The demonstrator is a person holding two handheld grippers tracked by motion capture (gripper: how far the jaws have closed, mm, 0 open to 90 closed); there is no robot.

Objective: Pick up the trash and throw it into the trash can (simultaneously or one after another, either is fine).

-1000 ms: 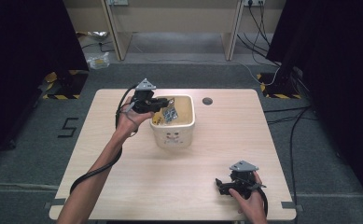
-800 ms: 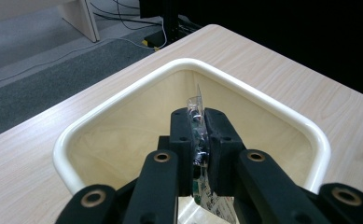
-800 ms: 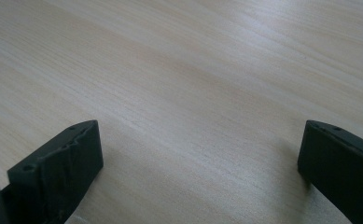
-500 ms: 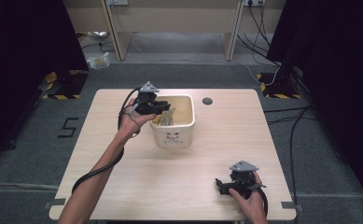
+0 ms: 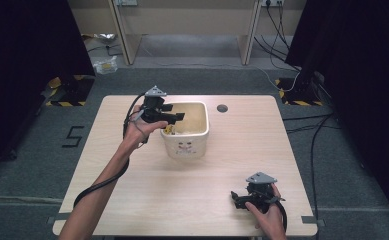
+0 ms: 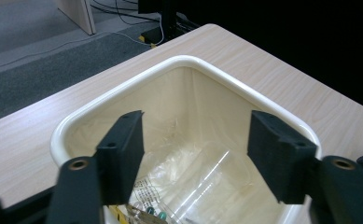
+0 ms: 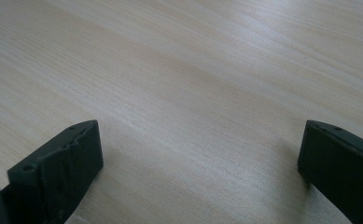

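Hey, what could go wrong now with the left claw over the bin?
The left claw has just been opening, nothing between its pads, right above the bin's rim; pulling back low might clip it and shove the bin. The clear wrapper inside looks springy and light, so it may catch a pad and lift out.

my left gripper (image 5: pixel 174 114) hangs out ahead on a long, stretched forearm, jaws pointing right; they have just been opening and stand wide with nothing between the pads. my right gripper (image 5: pixel 238 198) sits low near my body, hand wrapped around it, jaws spread wide and empty.
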